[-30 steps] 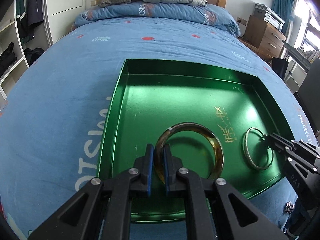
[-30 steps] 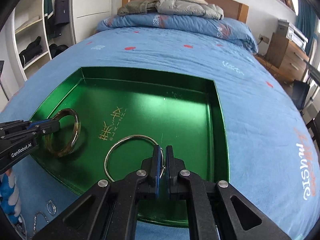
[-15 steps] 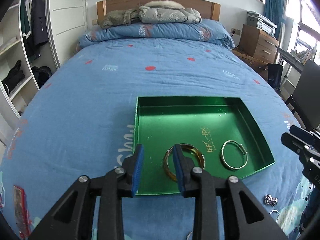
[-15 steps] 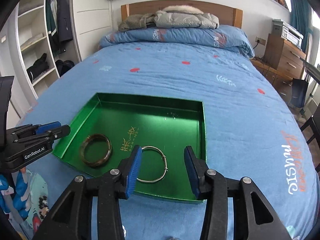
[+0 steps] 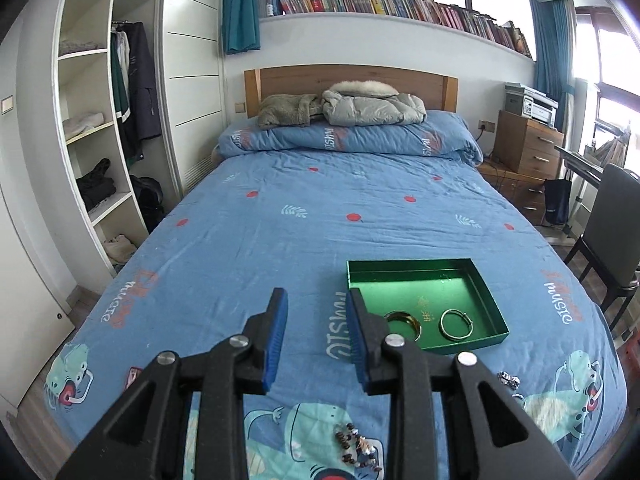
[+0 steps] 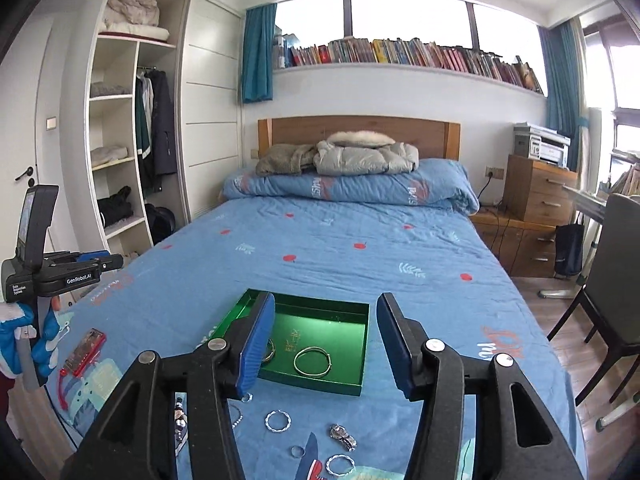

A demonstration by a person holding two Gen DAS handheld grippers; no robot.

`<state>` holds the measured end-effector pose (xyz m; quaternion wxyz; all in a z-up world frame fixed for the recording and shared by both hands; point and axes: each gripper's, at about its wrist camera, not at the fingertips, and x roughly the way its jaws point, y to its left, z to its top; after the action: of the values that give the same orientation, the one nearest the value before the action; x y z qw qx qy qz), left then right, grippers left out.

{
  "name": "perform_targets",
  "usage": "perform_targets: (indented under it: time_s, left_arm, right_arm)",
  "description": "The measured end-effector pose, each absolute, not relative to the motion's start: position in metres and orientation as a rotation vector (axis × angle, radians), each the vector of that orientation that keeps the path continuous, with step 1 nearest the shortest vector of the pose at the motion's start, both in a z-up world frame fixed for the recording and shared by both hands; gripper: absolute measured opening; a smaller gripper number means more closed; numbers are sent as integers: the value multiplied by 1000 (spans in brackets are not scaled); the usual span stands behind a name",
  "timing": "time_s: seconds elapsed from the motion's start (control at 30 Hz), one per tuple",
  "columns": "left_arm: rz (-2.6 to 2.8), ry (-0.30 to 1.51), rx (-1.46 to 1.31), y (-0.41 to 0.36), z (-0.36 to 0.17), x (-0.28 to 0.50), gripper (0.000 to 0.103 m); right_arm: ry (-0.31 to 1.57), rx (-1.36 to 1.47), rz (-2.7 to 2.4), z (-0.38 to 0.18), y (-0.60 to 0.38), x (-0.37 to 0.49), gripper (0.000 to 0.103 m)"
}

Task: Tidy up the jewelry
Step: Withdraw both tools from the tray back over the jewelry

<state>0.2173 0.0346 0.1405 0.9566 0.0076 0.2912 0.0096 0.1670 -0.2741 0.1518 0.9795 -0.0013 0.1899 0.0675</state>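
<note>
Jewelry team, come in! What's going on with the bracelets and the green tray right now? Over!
Left gripper open, empty. Right gripper opening, nothing between jaws. Amber bangle and silver bangle in green tray. Loose rings on bedspread; nothing blocking.

Both grippers: matte black plastic, two long angled arms w/ triangular cut-outs, round silver screw heads at the pivots, blue ribbed pads inside each finger. Left gripper (image 5: 316, 336) and right gripper (image 6: 325, 344) look like the same build. In the right wrist view the left unit's side reads "GenRobot.AI" in white, w/ a small white-text label and a dark upright block on top. Hand (image 6: 28, 336) on its grip wears a blue and white glove.
</note>
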Motion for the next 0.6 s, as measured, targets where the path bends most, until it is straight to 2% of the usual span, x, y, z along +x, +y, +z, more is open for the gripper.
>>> perform_targets:
  time_s: [0.3,0.47,0.6]
  left_arm:
    - [52,589,27,45,150,151,32]
    - [51,602,14,42,138,135,34]
    - [47,622,-8,39,121,128,40]
  right_arm:
    - [384,10,175,150,-281,99,60]
    - [397,10,182,137,-285,74,60]
    - [427,27,183,119,-293,68,60]
